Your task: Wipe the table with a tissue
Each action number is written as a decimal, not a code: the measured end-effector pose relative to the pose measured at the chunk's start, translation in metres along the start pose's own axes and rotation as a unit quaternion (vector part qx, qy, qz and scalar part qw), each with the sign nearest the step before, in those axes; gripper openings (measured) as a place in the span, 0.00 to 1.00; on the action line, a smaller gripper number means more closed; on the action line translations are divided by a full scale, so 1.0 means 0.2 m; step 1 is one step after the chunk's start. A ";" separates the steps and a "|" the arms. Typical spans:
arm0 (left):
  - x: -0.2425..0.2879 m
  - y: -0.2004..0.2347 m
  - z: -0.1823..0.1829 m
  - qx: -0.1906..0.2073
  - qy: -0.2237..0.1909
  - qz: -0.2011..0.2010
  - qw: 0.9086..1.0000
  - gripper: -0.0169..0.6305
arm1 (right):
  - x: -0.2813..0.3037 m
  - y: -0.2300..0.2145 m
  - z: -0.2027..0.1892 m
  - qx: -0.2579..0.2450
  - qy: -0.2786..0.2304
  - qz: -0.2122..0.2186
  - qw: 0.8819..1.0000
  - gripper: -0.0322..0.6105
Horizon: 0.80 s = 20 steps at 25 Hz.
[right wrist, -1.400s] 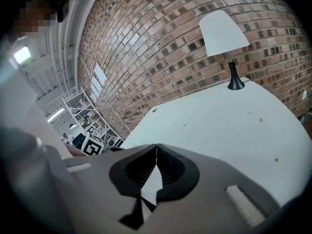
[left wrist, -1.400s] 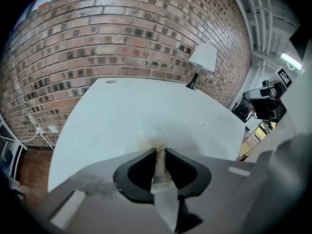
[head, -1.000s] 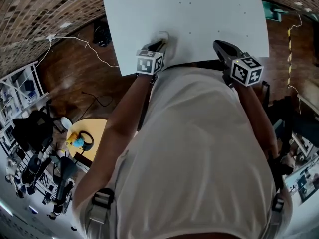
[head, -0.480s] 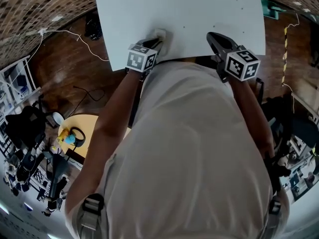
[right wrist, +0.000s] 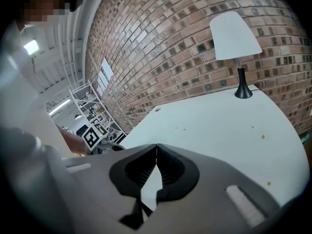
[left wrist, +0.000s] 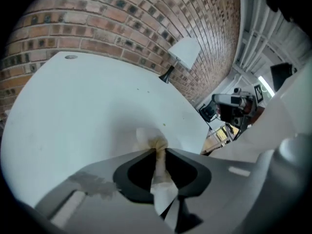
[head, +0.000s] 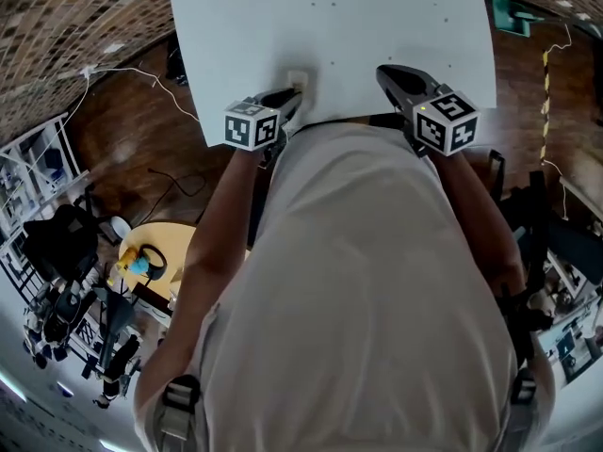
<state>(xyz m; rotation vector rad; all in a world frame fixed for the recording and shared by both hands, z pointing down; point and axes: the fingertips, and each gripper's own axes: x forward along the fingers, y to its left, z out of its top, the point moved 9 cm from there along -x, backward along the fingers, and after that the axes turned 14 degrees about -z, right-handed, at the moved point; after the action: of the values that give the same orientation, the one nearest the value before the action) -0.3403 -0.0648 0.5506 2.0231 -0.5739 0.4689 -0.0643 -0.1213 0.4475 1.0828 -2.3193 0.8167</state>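
Note:
A crumpled, stained tissue [left wrist: 152,141] is pinched between the jaws of my left gripper [left wrist: 159,151] and pressed on the white table [left wrist: 73,106]. In the head view the tissue [head: 298,79] shows at the tip of the left gripper [head: 290,93], near the table's front edge [head: 245,55]. My right gripper [head: 384,72] hovers over the table's near edge to the right, its jaws shut with nothing between them [right wrist: 156,146]. Small specks dot the tabletop [right wrist: 263,137].
A black-footed lamp [right wrist: 238,48] with a white shade stands at the table's far edge by the brick wall [right wrist: 161,38]. Cables [head: 122,73] run over the wooden floor at left, beside a round yellow stool [head: 155,262] and shelving [head: 47,186].
My left gripper with the tissue has slid a little to the left along the table's near edge. The right gripper has barely shifted.

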 end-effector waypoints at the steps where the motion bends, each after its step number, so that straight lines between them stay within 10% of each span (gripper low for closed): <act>1: -0.02 0.01 0.02 -0.005 -0.026 0.005 1.000 0.14 | 0.00 -0.01 0.01 -0.004 -0.002 0.004 1.000 0.06; 11: 0.03 0.03 0.34 -0.020 -0.131 0.066 0.989 0.14 | -0.16 -0.26 0.03 0.025 -0.023 -0.005 0.999 0.06; 20: 0.12 0.04 0.52 -0.016 -0.142 0.112 0.983 0.14 | -0.30 -0.45 -0.02 0.057 -0.052 -0.026 0.997 0.06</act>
<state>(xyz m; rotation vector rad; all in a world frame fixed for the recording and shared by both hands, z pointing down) -0.3153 -0.1642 0.5195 2.0167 -0.9853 0.3005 0.0432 -0.1331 0.4414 1.2559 -2.3430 0.9022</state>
